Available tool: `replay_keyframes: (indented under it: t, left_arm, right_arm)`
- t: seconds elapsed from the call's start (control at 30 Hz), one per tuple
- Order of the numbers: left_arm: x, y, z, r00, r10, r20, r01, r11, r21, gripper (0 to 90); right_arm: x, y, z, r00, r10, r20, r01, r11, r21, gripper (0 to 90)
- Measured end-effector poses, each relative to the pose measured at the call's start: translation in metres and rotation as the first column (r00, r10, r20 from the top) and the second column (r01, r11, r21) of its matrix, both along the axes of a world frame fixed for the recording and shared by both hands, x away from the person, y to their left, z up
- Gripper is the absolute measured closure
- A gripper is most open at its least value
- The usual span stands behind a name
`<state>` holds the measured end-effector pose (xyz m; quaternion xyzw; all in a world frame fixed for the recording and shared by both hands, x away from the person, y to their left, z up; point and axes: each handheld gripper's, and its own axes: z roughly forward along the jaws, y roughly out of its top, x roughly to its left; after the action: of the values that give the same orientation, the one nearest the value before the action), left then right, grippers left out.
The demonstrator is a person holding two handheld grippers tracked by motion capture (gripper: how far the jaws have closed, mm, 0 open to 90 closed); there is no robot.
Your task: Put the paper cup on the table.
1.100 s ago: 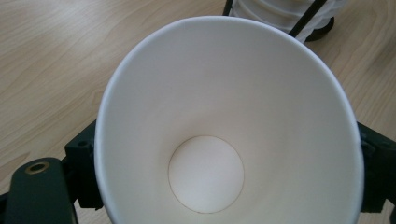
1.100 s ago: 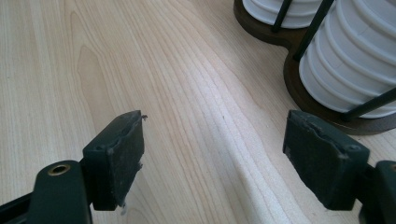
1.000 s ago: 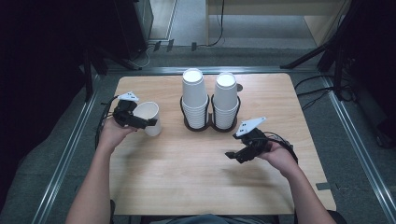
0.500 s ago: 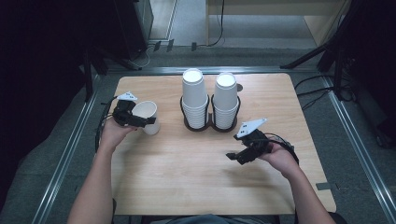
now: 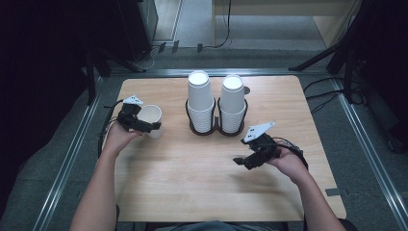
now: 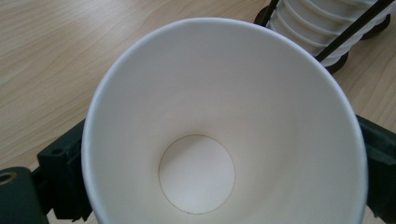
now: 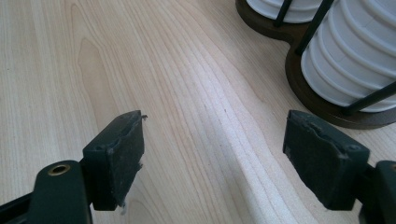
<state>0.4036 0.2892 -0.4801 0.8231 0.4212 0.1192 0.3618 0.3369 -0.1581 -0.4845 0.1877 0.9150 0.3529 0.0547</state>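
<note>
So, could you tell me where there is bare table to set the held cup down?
The widest free patch is the near half of the table, between the left gripper with its cup and the right gripper. The far left corner is bare too. It is crowded at the far middle, where the two cup stacks stand in their holder.

No readable text, label, brand or number appears on anything.
</note>
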Motion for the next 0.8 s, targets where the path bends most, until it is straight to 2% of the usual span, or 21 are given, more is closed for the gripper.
replay_keyframes:
  t: [0.17,0.3,0.4,0.53,0.73,0.8]
  left_arm:
    - [-0.001,0.0,0.003,0.9998,-0.018,-0.002,0.018,0.9994,-0.029,0.4]
    - [-0.002,0.003,0.008,0.9999,-0.009,-0.008,0.008,0.9989,-0.046,0.0]
    - [-0.002,0.006,0.011,0.9995,0.004,-0.032,-0.007,0.9973,-0.073,0.0]
    - [-0.003,0.008,0.018,0.9993,0.016,-0.033,-0.019,0.9953,-0.095,0.0]
    - [-0.005,0.011,0.028,0.9988,0.041,-0.027,-0.043,0.9964,-0.072,0.0]
    - [-0.006,0.012,0.031,0.9986,0.046,-0.027,-0.048,0.9958,-0.078,0.0]
  right_arm:
    - [0.0,0.0,0.0,1.0,0.001,0.002,-0.001,1.0,-0.002,20.7]
    - [0.0,0.0,0.0,1.0,0.005,0.007,-0.005,1.0,-0.007,20.7]
    - [0.0,0.0,-0.001,1.0,0.007,0.006,-0.007,1.0,-0.012,20.7]
    - [-0.001,0.001,-0.001,0.9999,0.008,0.007,-0.008,1.0,-0.022,20.7]
    - [-0.001,0.002,-0.001,0.9998,0.016,0.011,-0.016,1.0,-0.026,20.7]
    - [-0.001,0.002,-0.001,0.9998,0.017,0.011,-0.017,1.0,-0.027,20.7]
